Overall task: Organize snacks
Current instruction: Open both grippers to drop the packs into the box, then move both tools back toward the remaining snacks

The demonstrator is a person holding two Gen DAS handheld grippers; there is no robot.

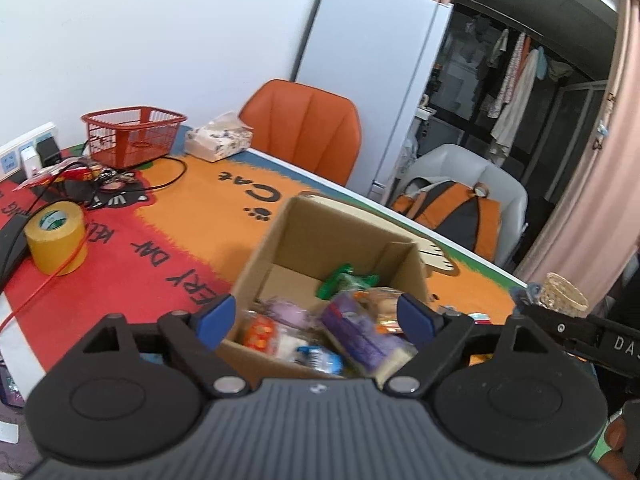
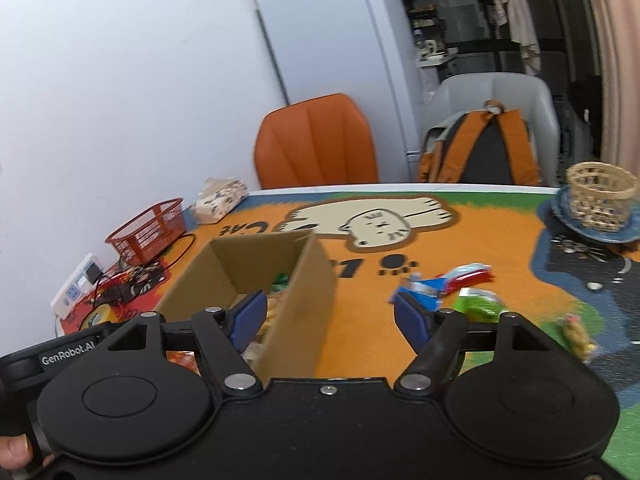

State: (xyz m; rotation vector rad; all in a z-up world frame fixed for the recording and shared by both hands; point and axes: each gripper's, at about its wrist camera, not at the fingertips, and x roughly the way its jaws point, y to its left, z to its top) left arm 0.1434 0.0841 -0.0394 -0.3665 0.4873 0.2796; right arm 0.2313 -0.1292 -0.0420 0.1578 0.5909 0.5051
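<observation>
While both tools are held low over the near edge of the counter, the cardboard box stands open on the orange part of the cartoon-cat mat, with its far corner toward the orange chair. Left tool: blue pads spread wide, nothing between them; it hangs just above the near end of the box. Inside the box lie several snack packets, blurred: a purple packet, an orange-patterned packet, a green packet nearer the far wall, and a small blue-and-white one. Right tool: pads likewise apart and empty, straddling the box's right-hand wall, left pad over the interior, right pad over bare mat. Loose snacks remain on the counter to the right of the box, well apart from it: a red-and-white packet, a blue packet, a green packet, and a yellowish one farther right. Other items on the counter: red plastic basket near the wall, tissue pack beside it, roll of yellow tape, and a tangle of cables by a power strip. A small wicker basket sits on a blue dish at the far right corner. Behind the counter: white refrigerator and a grey chair carrying an orange-and-black backpack.
</observation>
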